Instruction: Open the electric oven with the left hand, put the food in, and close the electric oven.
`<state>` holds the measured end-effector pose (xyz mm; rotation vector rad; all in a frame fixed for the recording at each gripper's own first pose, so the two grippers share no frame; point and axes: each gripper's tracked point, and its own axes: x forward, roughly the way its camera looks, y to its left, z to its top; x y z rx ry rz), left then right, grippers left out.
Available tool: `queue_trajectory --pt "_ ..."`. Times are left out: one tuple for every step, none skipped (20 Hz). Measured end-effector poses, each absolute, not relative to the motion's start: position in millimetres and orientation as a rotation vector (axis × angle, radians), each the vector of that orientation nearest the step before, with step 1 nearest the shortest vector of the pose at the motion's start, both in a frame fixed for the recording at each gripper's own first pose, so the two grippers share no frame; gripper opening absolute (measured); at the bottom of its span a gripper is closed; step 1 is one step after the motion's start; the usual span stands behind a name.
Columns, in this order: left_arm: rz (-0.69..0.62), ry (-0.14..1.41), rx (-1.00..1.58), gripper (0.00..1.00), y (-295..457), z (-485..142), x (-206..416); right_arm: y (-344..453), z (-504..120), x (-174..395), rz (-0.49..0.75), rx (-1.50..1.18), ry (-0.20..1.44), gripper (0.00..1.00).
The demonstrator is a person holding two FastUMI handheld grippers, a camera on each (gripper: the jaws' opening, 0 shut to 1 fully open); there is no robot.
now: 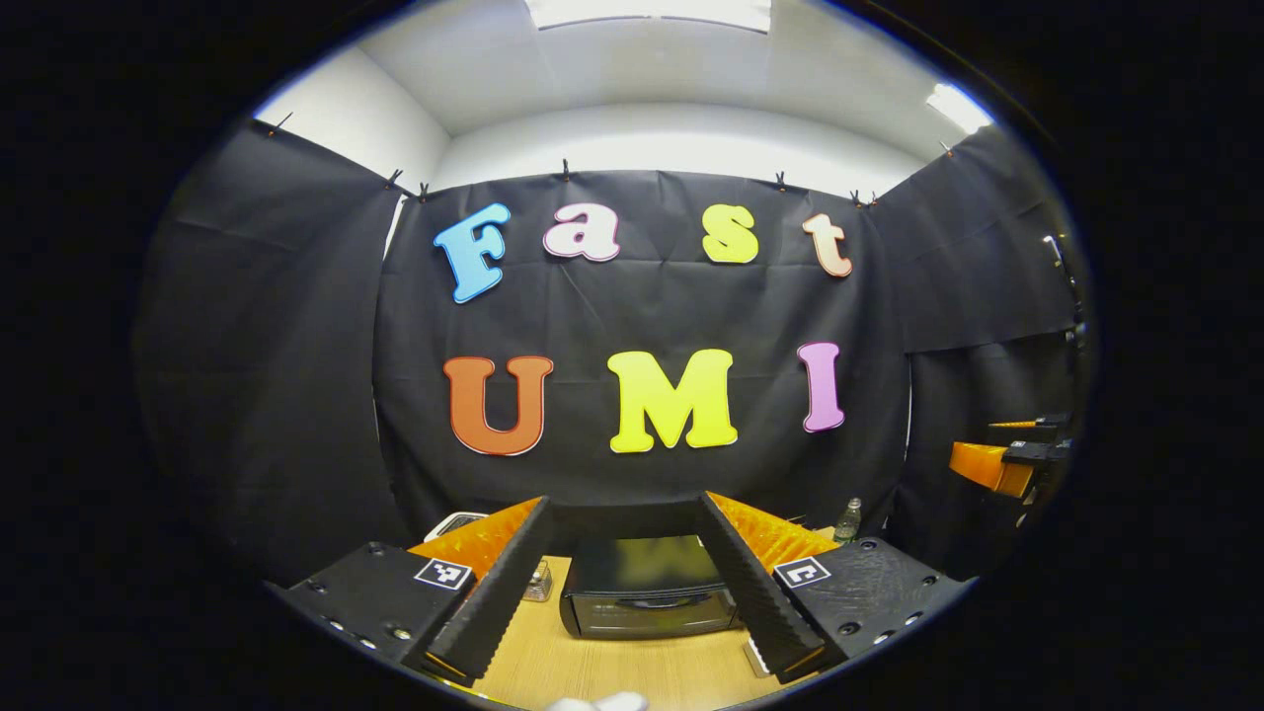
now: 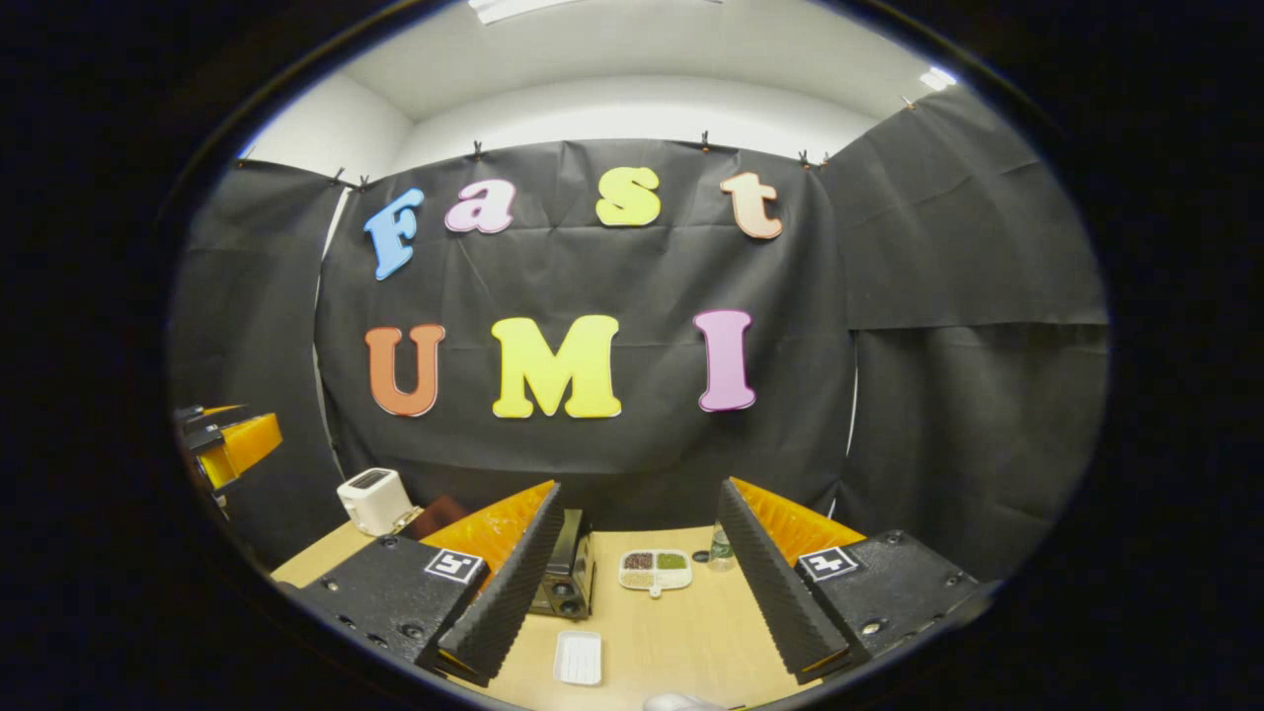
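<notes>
Left gripper (image 1: 624,581) open, facing oven (image 1: 647,585) door, oven lying crosswise.

Each gripper carries two long wedge-shaped fingers with ribbed inner faces. The left gripper (image 1: 632,578) and right gripper (image 2: 642,568) have matte black carriage blocks with recessed screws along the edges. Each block bears a small square black-and-white marker on a white tag, and orange ridged side panels rise behind the fingers.
</notes>
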<state>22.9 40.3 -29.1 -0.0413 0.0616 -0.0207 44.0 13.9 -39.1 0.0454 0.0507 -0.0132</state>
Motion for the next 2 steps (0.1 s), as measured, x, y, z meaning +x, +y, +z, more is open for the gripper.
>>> queue_trajectory --pt "-0.022 0.064 -0.042 0.95 40.5 -29.5 23.0 14.8 -38.1 44.6 -0.012 0.046 0.048 0.95" --pt "-0.021 0.058 -0.046 0.95 40.3 -27.9 23.0 14.9 -37.4 44.2 -0.012 0.047 0.05 0.95"
